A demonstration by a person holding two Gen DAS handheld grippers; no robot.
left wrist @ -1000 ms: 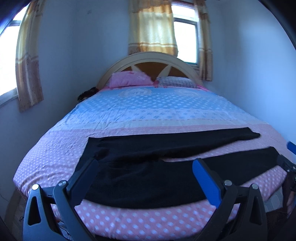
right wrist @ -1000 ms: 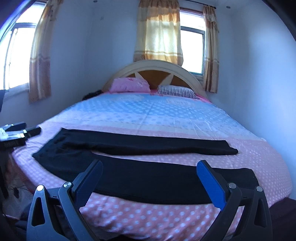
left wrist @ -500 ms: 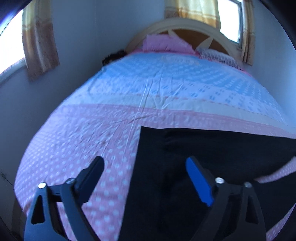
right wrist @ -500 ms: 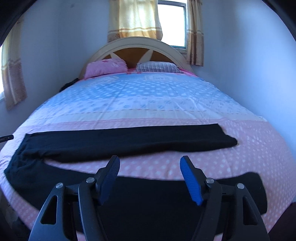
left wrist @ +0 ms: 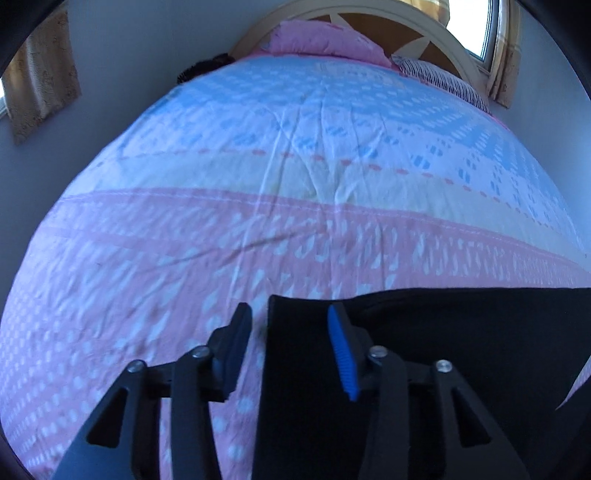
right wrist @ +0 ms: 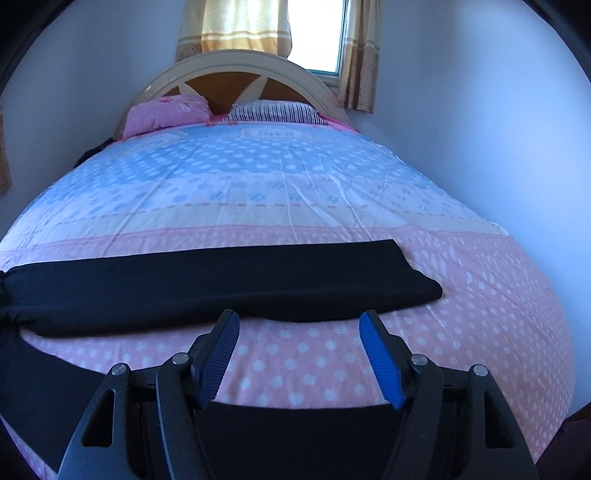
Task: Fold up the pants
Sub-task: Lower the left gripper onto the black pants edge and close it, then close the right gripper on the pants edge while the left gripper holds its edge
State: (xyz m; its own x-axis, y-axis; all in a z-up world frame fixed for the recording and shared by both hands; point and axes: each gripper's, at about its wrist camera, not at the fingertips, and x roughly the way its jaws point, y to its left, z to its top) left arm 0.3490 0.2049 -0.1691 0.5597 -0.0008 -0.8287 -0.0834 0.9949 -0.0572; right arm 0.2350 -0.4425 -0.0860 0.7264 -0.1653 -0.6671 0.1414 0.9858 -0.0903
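Pants (right wrist: 229, 284), black, are laid flat across the pink foot end of the bed (right wrist: 295, 184), the far leg stretched crosswise and the near leg running under the right gripper. Left gripper (left wrist: 291, 325): jaws partly open, straddling the waist corner of the pants (left wrist: 424, 350); the blue-padded finger (left wrist: 341, 354) is seen over the black cloth, the other over the sheet, and nothing is clamped; contact cannot be judged. Right gripper (right wrist: 299, 332): jaws spread wide, empty, set above the strip of sheet between the two legs. Dotted bedding is shown in pink, cream and blue bands. A pink pillow (right wrist: 166, 112) and a striped pillow (right wrist: 273, 110) are placed against an arched headboard (right wrist: 236, 68). Yellow curtains (right wrist: 240, 26) flank a window in pale walls. Mirrored lettering on the sheet near the pillows is too blurred to be read.
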